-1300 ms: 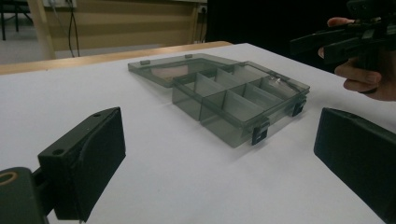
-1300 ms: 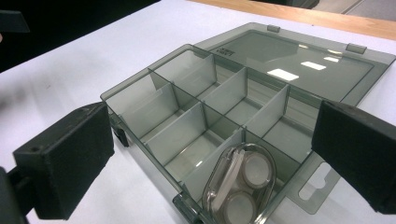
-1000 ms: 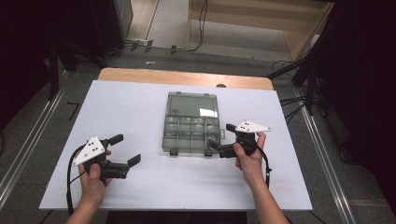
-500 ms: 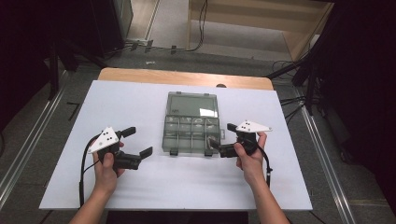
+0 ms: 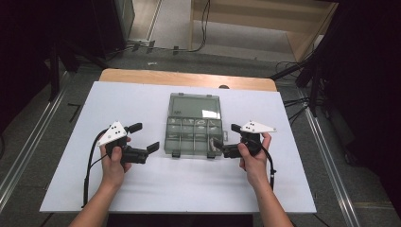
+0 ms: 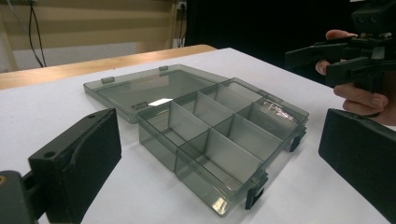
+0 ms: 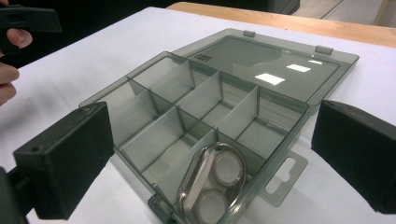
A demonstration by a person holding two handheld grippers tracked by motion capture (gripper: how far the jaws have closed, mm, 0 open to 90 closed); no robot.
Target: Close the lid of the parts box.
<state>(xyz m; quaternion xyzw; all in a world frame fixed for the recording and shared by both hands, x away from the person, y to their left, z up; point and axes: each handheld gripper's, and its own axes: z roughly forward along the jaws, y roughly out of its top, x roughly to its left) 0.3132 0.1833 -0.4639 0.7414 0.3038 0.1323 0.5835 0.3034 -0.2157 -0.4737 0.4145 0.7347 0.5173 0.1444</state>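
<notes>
No lettering can be read. The open lid (image 7: 261,65) of the grey compartment box (image 5: 194,127) bears a small dark raised marking near its hinge edge, seen in the right gripper view, but it is too blurred to make out.

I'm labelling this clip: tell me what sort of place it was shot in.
Probably a lab or recording workspace. A white-topped table stands among floor cables and dark stands, and on it lies just an open compartment box.
</notes>
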